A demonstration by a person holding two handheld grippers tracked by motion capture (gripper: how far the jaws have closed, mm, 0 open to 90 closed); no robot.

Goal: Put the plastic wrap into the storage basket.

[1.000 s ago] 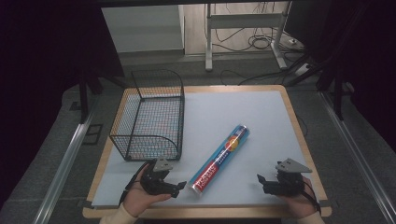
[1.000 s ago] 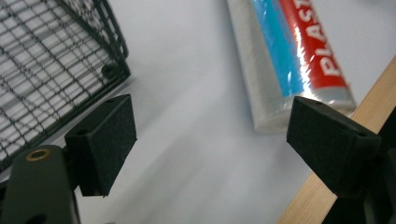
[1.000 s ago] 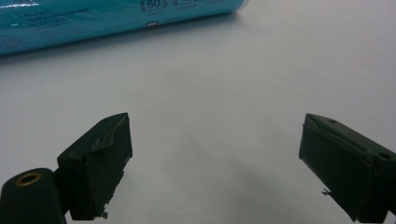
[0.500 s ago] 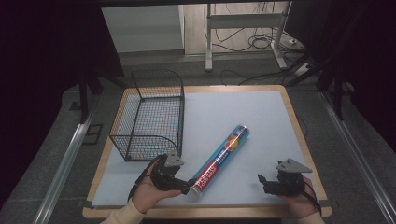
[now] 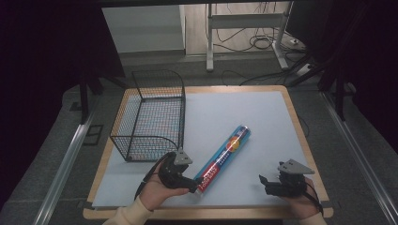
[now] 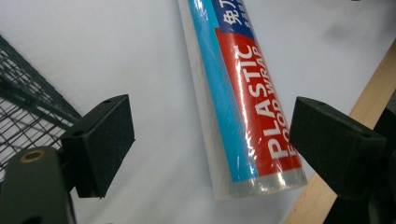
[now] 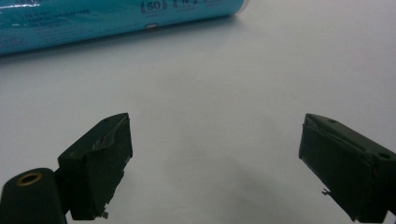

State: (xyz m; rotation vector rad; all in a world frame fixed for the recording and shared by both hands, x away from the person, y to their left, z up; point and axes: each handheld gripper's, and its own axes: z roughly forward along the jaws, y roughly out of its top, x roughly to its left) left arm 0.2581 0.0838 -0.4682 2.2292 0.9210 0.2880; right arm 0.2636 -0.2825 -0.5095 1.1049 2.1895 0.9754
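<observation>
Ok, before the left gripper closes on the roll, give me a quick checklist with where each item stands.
1. Left gripper open: ok, jaws spread wide.
2. Roll between the jaws: ok, its near end lies in the gap, touching neither pad.
3. Roll flat on the table: ok.
4. Basket out of the way: ok, it stands to the left, apart from the roll.
5. Right gripper out of the way: ok, open, resting off to the right.
6. Table edge near the right-hand jaw in the left gripper view: cannot tell if there is room.
</observation>
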